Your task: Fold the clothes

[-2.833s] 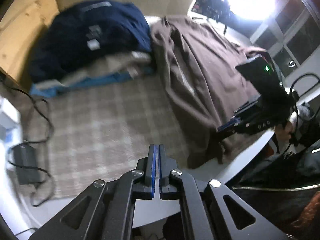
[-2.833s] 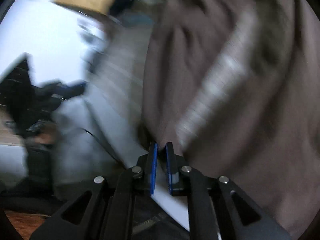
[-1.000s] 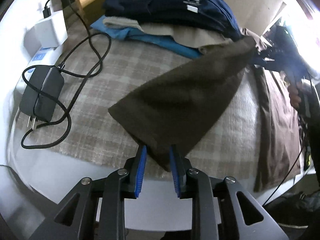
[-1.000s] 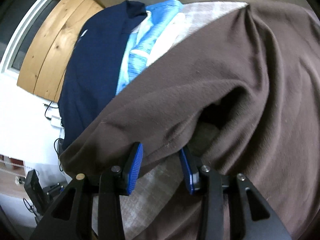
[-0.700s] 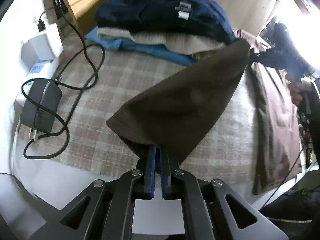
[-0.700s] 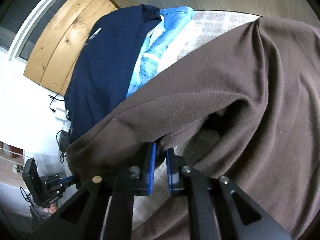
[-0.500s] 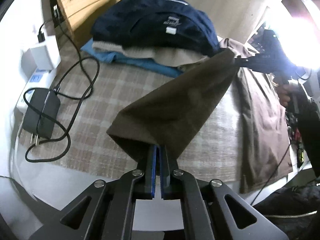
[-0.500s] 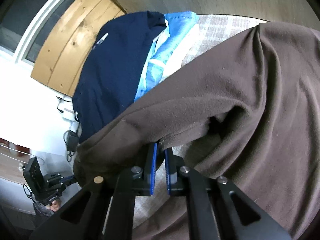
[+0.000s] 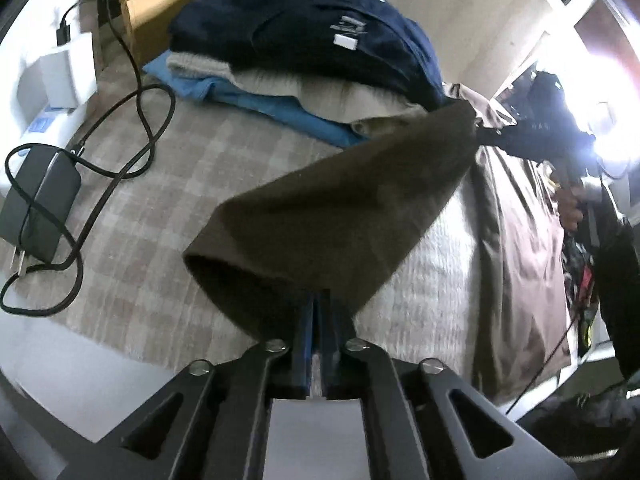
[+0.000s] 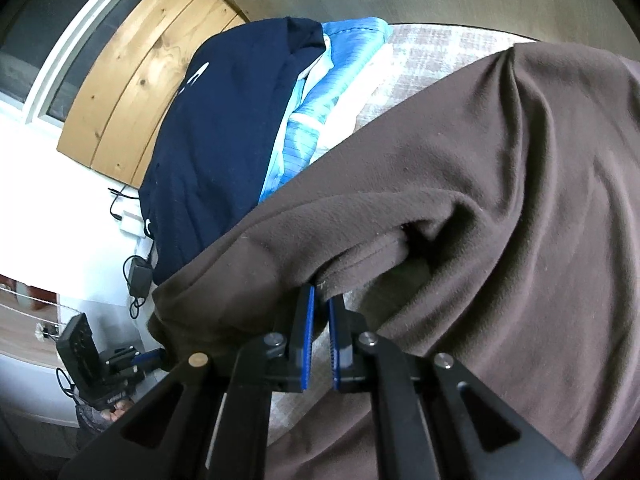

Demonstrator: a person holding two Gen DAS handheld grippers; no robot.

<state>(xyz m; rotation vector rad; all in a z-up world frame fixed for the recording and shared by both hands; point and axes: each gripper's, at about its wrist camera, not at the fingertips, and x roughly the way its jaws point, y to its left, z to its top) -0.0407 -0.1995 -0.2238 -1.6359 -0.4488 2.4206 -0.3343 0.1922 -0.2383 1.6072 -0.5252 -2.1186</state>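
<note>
Left gripper (image 9: 316, 312) and right gripper (image 10: 319, 304), jaws closed, each pinch an edge of the brown garment (image 9: 352, 196), stretched aloft between them above the plaid cloth (image 9: 168, 184). Judged step: carrying a fold across. Beyond the fingers, stacked clothes (image 9: 304, 40) and charger cable (image 9: 120, 120) bound the laying space.

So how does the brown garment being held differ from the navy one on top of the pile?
The brown garment is lifted and stretched between the left gripper and right gripper; the navy garment lies folded on the pile. The brown one is plain fleece-like fabric, while the navy one shows a white label. Both are dark clothes above the checked cloth.
</note>
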